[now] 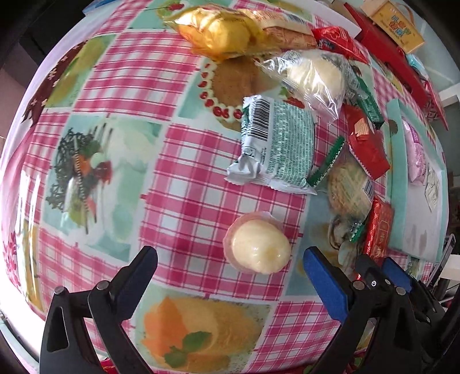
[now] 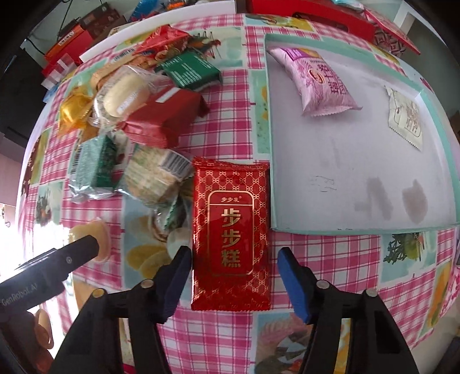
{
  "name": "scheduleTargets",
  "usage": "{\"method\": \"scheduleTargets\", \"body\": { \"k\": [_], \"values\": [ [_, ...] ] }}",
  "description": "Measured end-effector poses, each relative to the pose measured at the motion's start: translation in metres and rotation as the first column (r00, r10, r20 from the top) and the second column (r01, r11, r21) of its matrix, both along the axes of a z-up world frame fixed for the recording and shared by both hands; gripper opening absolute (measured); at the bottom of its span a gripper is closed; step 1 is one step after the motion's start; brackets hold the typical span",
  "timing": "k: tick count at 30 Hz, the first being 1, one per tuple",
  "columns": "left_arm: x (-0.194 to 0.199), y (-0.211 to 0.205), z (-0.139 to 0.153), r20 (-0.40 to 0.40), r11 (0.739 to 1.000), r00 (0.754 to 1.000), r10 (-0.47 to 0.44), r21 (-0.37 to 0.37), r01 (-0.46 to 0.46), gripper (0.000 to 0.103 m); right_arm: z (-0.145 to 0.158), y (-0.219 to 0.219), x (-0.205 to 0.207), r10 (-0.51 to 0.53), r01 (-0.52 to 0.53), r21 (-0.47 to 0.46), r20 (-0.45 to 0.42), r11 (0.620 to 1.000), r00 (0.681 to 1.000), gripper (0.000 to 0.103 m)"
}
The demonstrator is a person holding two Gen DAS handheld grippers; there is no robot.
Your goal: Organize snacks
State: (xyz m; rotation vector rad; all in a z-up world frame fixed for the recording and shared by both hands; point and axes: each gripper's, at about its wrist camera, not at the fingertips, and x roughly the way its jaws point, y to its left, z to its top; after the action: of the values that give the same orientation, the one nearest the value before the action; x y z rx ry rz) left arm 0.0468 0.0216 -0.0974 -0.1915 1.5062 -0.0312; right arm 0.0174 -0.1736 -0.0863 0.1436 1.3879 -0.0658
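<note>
A round cream snack in a pink cup (image 1: 258,244) lies on the checked tablecloth. My left gripper (image 1: 230,259) is open around it, pointing down, and neither pad touches it. A red packet with gold characters (image 2: 231,230) lies flat beside a grey tray with a teal rim (image 2: 330,172). My right gripper (image 2: 234,259) straddles the packet's lower half. Its left pad is at the packet's edge and a gap shows on the right, so it is open. The tray holds a pink packet (image 2: 316,80) and a white sachet (image 2: 405,115).
A pile of snacks lies left of the tray: a green-and-white packet (image 1: 279,143), a clear-wrapped cream cake (image 1: 313,77), a yellow packet (image 1: 224,31) and red packets (image 2: 164,118). Red boxes (image 2: 310,14) stand at the table's far edge.
</note>
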Motion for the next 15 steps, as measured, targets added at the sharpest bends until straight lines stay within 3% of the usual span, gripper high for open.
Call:
{"method": "scheduleTargets", "body": {
  "k": [4,11,15],
  "values": [
    [0.009,-0.006,-0.010,0.004,1.000,1.000,-0.015,0.012,0.015,0.095,-0.007,-0.003,0.001,0.015,-0.015,-0.019,0.010,1.000,1.000,0.059],
    [0.020,-0.030,-0.009,0.038,0.992,0.995,-0.089,0.091,0.085,0.067,-0.007,0.005,0.004,0.021,-0.020,-0.058,0.015,0.998,1.000,0.054],
    [0.021,-0.048,-0.010,0.043,0.984,0.990,-0.136,0.122,0.130,0.057,-0.008,0.007,0.007,0.022,-0.021,-0.064,0.016,0.998,1.000,0.053]
  ]
}}
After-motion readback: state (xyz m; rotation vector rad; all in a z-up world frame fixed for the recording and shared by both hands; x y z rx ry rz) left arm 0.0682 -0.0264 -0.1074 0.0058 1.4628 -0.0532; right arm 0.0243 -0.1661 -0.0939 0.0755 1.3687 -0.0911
